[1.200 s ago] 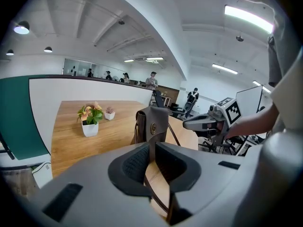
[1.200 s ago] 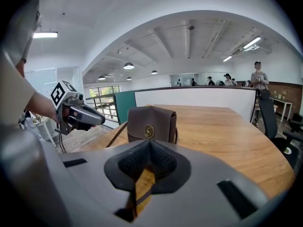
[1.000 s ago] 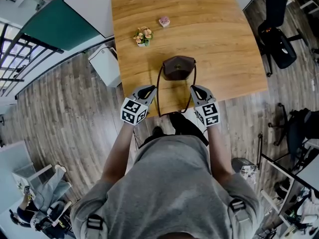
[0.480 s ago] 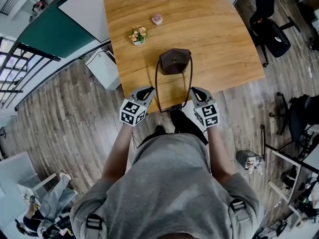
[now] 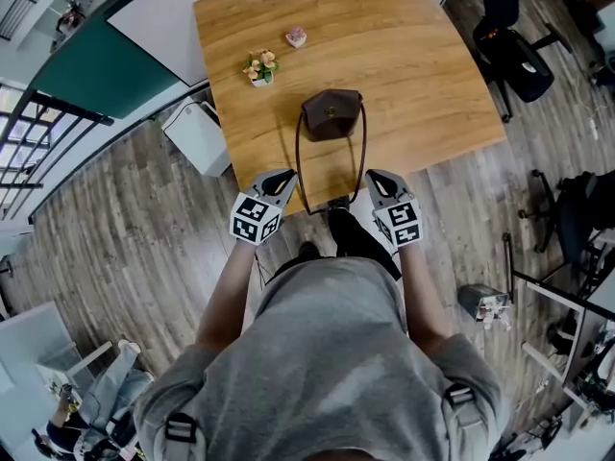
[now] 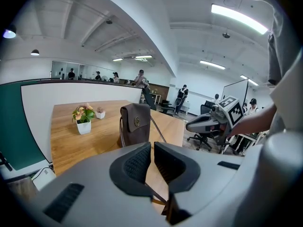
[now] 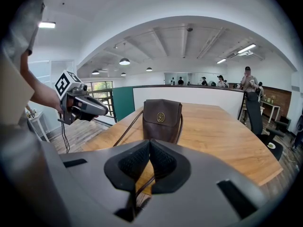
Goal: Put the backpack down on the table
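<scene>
A small brown backpack (image 5: 332,115) stands upright on the wooden table (image 5: 413,56), near its front edge. Its two thin straps (image 5: 298,161) run back from it toward me. My left gripper (image 5: 285,175) is shut on the left strap just over the table's edge. My right gripper (image 5: 376,175) is shut on the right strap (image 5: 364,157). In the left gripper view the backpack (image 6: 136,123) sits beyond the shut left gripper (image 6: 152,148), with the strap coming out under the pads. The right gripper view shows the backpack (image 7: 162,118) ahead of the right gripper (image 7: 149,145).
A white pot of flowers (image 5: 257,67) and a small pink pot (image 5: 296,36) stand on the table behind and to the left of the backpack. A white bin (image 5: 197,134) is at the table's left edge. Black office chairs (image 5: 514,56) stand to the right.
Both grippers have drawn back a little from the backpack toward the table's near edge, still shut on the straps. The backpack stays upright on the table.
</scene>
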`<state>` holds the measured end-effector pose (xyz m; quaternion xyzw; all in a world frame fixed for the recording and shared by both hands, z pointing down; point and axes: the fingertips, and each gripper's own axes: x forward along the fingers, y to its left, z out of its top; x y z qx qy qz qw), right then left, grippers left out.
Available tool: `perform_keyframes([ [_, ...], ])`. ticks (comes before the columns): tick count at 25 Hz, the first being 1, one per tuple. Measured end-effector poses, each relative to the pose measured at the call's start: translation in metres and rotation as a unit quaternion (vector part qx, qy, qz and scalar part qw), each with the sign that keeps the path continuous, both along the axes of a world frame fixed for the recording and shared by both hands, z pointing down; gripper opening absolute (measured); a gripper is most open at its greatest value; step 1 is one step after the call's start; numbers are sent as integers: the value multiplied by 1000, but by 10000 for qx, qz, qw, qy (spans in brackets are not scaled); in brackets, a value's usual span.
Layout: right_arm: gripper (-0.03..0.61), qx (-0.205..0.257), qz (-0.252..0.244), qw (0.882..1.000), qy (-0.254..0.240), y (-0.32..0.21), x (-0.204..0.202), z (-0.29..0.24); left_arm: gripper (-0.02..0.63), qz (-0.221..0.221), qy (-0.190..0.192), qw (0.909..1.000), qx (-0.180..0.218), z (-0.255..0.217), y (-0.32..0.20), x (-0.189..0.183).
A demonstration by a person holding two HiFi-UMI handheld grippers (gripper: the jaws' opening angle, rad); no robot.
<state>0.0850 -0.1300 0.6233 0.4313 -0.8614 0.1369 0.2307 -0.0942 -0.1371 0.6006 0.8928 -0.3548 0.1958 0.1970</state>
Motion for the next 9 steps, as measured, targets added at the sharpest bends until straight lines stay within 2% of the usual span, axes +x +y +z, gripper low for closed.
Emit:
perform_keyframes([
  [9, 3, -45, 39, 10000, -64, -9, 7, 2, 37, 57, -39, 10000, -47, 2, -11, 8],
])
